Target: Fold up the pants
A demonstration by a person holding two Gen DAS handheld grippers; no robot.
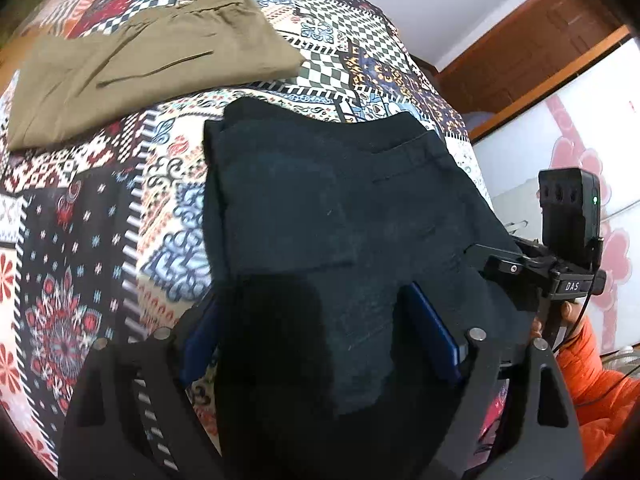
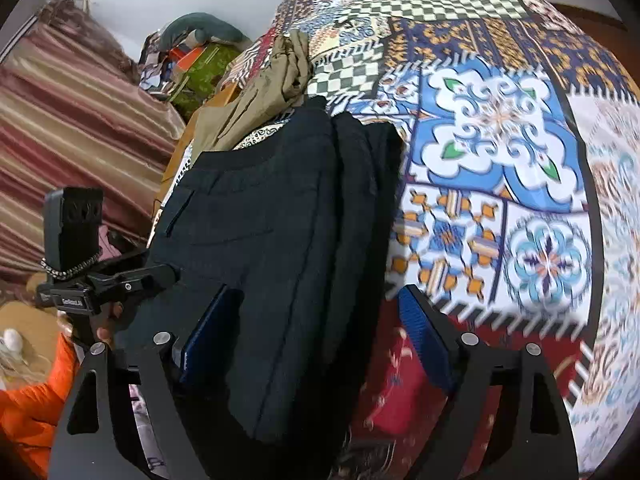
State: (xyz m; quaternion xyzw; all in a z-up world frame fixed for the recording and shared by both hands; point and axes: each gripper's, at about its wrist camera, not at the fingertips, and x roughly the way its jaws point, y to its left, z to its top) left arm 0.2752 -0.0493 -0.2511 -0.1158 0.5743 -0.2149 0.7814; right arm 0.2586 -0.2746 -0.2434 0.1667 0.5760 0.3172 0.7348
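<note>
Dark navy pants [image 1: 320, 208] lie folded into a compact stack on the patterned bedspread [image 1: 100, 208]; they also show in the right wrist view [image 2: 260, 232]. My left gripper [image 1: 316, 332] is open, its blue pads on either side of the stack's near edge. My right gripper [image 2: 316, 332] is open, with the pants' near edge between its blue pads. The right gripper's body [image 1: 560, 248] shows at the pants' right side, and the left gripper's body [image 2: 92, 264] at their left side.
Folded khaki pants [image 1: 132, 64] lie on the bedspread beyond the dark pants and show in the right wrist view [image 2: 276, 88]. A striped curtain [image 2: 68, 128] and a pile of items [image 2: 196, 56] stand past the bed edge. An orange sleeve [image 1: 592, 368] is at the right.
</note>
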